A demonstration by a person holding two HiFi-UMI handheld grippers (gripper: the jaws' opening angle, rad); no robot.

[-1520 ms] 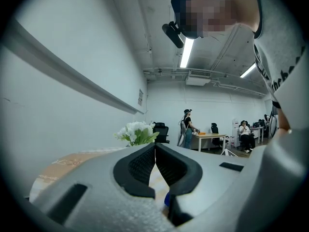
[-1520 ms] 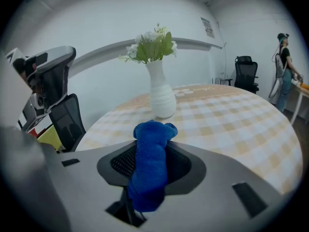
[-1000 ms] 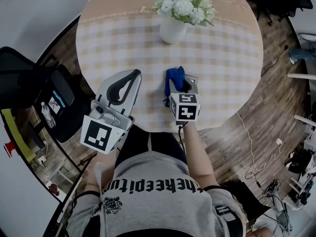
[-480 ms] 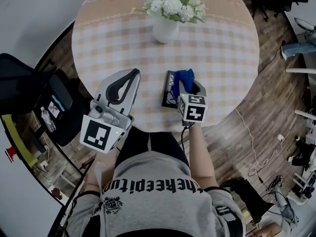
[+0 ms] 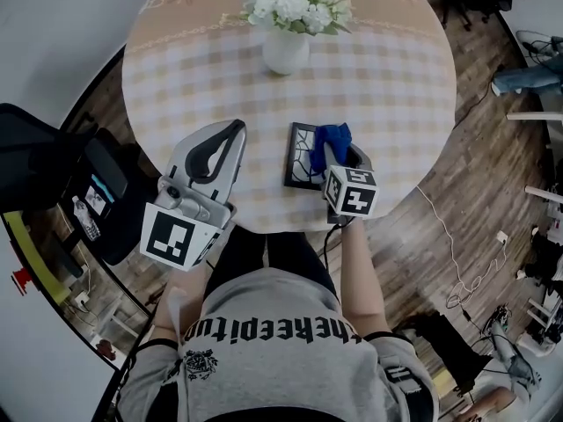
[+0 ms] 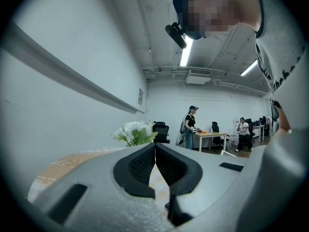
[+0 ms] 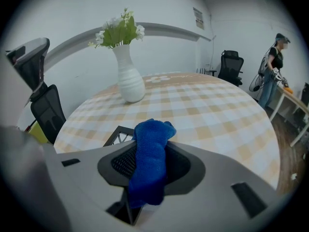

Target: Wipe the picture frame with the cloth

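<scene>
checked table (image 5: 396, 86) bears the picture frame (image 5: 299, 156). right gripper (image 5: 339, 152) clamps the cloth (image 5: 332, 135); drag it leftward, pressing evenly. left gripper (image 5: 234, 128) sits clenched, empty.

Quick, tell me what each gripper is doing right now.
Left gripper: jaws shut, empty.
Right gripper: jaws shut on the blue cloth.

Left tool (image 6: 155, 148) jaws together, empty; right tool (image 7: 150, 148) clamped on cloth (image 7: 147, 178).
</scene>
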